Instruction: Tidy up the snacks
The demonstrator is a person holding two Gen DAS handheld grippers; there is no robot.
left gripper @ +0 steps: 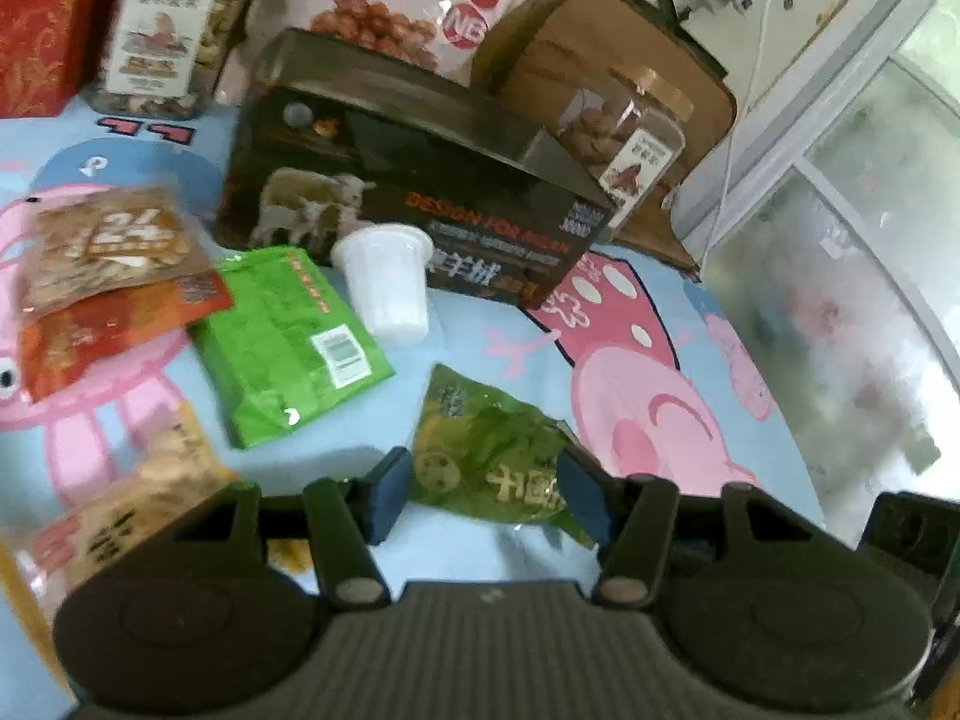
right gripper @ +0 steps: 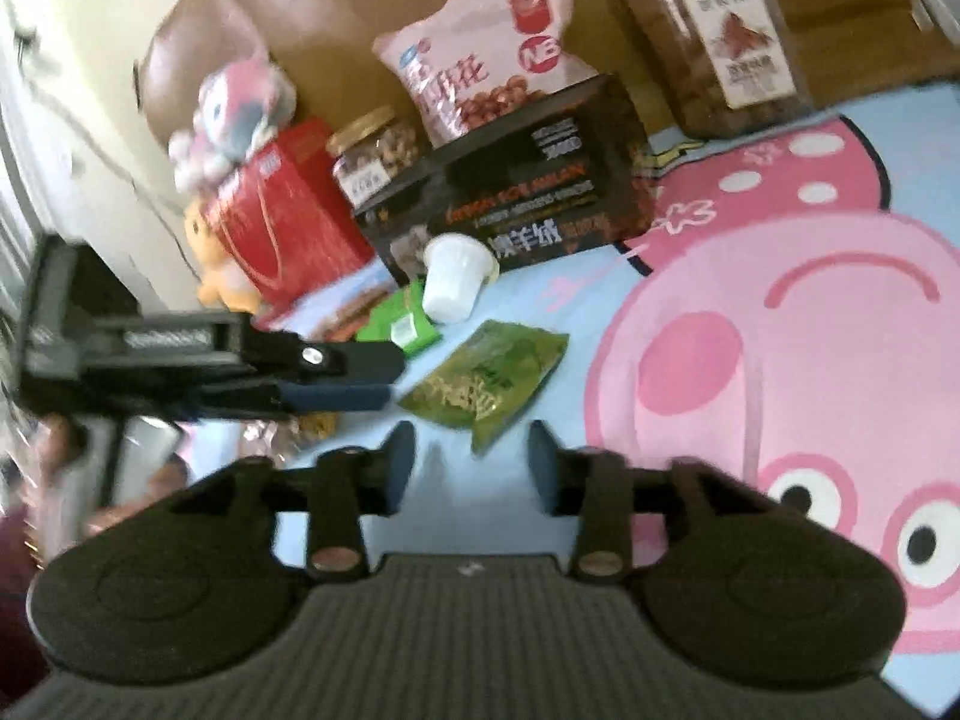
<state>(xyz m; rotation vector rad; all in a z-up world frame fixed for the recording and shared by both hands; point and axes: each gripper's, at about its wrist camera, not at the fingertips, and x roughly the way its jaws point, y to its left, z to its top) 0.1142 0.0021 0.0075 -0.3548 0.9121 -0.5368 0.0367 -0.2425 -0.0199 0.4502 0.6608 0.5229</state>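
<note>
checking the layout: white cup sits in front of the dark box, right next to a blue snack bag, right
Not quite: the snack bag beside the white cup is bright green, not blue. The cup does sit in front of the dark box, as the left wrist view shows.

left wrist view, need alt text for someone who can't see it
The left gripper hangs open over a dark green snack packet on a blue cartoon-pig sheet, its pads either side of the packet's near end. Beyond lie a bright green packet, a white plastic cup and a dark box, with nut jars behind.
</note>
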